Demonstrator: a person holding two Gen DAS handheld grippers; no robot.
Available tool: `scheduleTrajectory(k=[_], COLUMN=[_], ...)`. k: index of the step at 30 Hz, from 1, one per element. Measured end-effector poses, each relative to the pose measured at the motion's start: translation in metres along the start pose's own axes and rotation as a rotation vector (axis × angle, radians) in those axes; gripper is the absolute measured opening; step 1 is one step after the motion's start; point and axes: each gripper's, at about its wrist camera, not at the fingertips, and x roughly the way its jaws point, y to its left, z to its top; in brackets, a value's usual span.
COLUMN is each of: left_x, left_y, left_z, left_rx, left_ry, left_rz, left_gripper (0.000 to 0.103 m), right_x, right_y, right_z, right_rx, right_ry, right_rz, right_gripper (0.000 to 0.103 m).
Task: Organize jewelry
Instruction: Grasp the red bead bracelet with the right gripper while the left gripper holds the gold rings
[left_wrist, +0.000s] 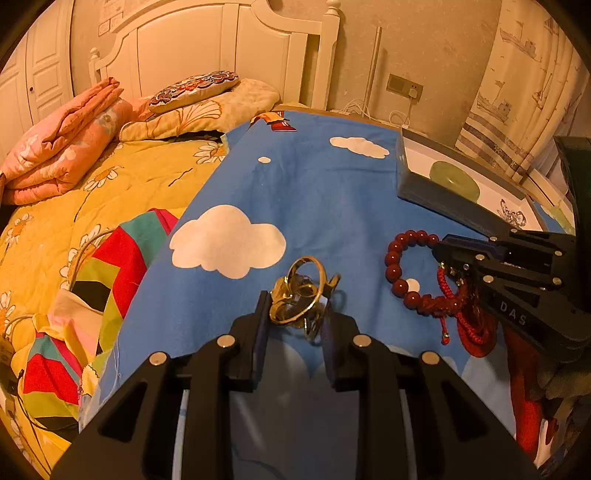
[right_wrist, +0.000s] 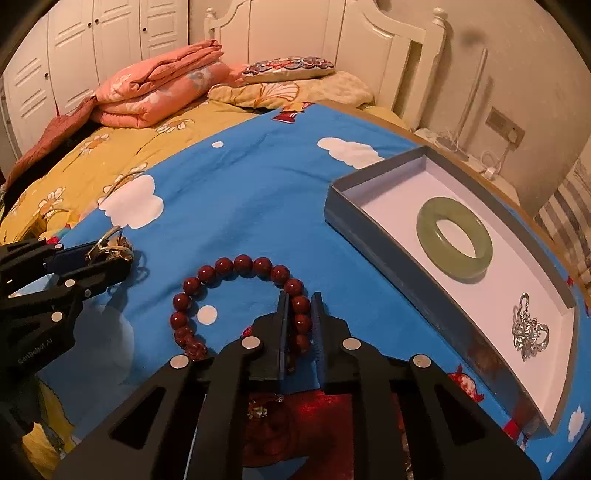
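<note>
Both grippers tilt down over the blue cloud sheet (right_wrist: 258, 177). Left gripper (left_wrist: 295, 314) pinches the gold jewelry (left_wrist: 299, 295), jaws narrow. Right gripper (right_wrist: 300, 317) is clamped on the red bead bracelet (right_wrist: 236, 266). Box (right_wrist: 373, 240) at right holds a green bangle (right_wrist: 453, 236) and silver brooch (right_wrist: 528, 328).

Bangle (right_wrist: 454, 240) and brooch (right_wrist: 528, 334) lie in the box (right_wrist: 373, 236), right of the bead bracelet (right_wrist: 236, 269).

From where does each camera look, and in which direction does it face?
Left wrist: on the left gripper, facing down over gold rings toward the headboard; its black fingers show.
Right wrist: on the right gripper, facing down at the red bead bracelet; its fingers show.
Shared: bracelet, rings, box, blue sheet, each other's gripper.
</note>
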Motion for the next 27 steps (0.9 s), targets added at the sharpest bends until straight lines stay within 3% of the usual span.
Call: scheduleTrajectory(k=[7, 27], left_x=[0.000, -0.001], left_y=[0.001, 0.000], left_z=[0.000, 0.000], left_rx=[0.000, 0.008], left_ry=[-0.001, -0.001], left_rz=[0.000, 0.012], left_gripper=[0.025, 0.025], right_x=[-0.011, -0.044], right_y=[-0.010, -0.017], right_z=[-0.003, -0.011], right_rx=[0.057, 0.108], right_ry=[-0.073, -0.229], right_rz=[0.039, 0.024], right_gripper=[0.014, 0.014])
